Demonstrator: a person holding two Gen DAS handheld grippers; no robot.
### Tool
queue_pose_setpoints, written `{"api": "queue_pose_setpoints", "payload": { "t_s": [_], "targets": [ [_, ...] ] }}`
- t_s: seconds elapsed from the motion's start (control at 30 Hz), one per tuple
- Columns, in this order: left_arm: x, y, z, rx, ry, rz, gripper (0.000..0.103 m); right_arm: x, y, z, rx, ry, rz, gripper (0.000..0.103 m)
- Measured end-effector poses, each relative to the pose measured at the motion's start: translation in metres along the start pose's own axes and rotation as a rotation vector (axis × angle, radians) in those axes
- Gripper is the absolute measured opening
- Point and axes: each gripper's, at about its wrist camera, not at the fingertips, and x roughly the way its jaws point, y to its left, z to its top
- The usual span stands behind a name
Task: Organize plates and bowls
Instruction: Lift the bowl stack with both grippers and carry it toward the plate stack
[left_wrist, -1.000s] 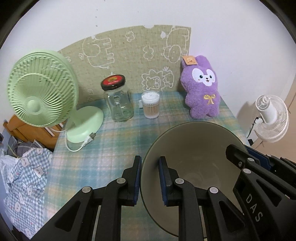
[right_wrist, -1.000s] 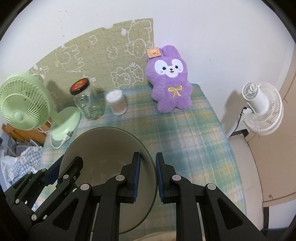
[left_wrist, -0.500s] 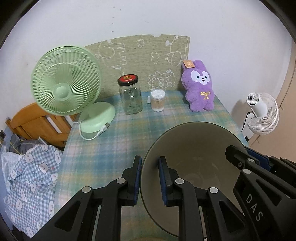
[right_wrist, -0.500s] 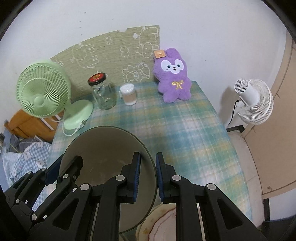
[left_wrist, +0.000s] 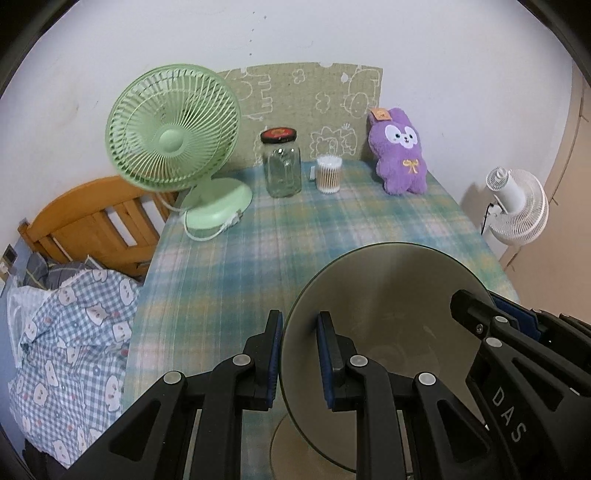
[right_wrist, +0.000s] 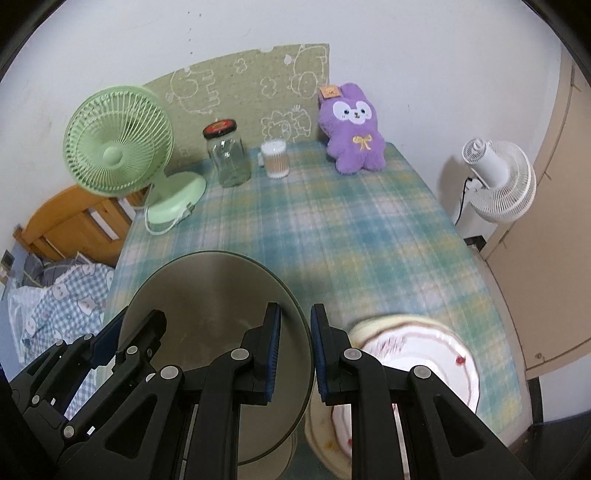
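A grey-olive bowl (left_wrist: 384, 306) is held between both grippers above the near part of the checked table. My left gripper (left_wrist: 298, 354) is shut on the bowl's left rim. My right gripper (right_wrist: 294, 350) is shut on the bowl's right rim; the bowl also shows in the right wrist view (right_wrist: 218, 295). A white plate with a red pattern (right_wrist: 439, 354) lies on the table below and right of the right gripper, blurred. A pale dish edge (left_wrist: 284, 446) shows beneath the bowl.
At the table's back stand a green fan (left_wrist: 173, 129), a glass jar with a red-black lid (left_wrist: 281, 166), a cotton-swab tub (left_wrist: 328, 173) and a purple plush rabbit (left_wrist: 400, 151). A white fan (right_wrist: 495, 177) stands on the floor right. A wooden bed frame (left_wrist: 85, 225) and checked bedding lie left.
Both grippers have lifted and drawn back with the bowl. The back objects look smaller and farther, and the white plate has come into the right wrist view.
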Motion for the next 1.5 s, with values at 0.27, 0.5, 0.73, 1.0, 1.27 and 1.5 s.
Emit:
{"api": "queue_pose_setpoints", "payload": {
  "t_s": [0.27,0.5,0.73,1.0,1.27,1.5],
  "targets": [
    [-0.003,0.012,-0.032,-0.004,0.042,-0.015,0.016,-0.002,0.012,-0.036,-0.003,0.038,-0.012,0.020],
    [-0.001,0.017,-0.054,-0.003,0.080,-0.023,0.016,0.002,0.017,-0.059,-0.008,0.077,-0.020,0.020],
    [0.007,0.020,-0.069,-0.006,0.122,-0.031,0.016,0.012,0.019,-0.074,-0.008,0.120,-0.031,0.020],
    [0.014,0.019,-0.073,0.001,0.133,-0.030,0.016,0.022,0.017,-0.077,-0.005,0.136,-0.039,0.020],
    [0.024,0.020,-0.074,-0.002,0.154,-0.028,0.016,0.036,0.017,-0.077,-0.002,0.162,-0.037,0.020],
    [0.031,0.021,-0.072,-0.010,0.162,-0.024,0.017,0.043,0.018,-0.073,-0.021,0.170,-0.033,0.020]
  ]
}}
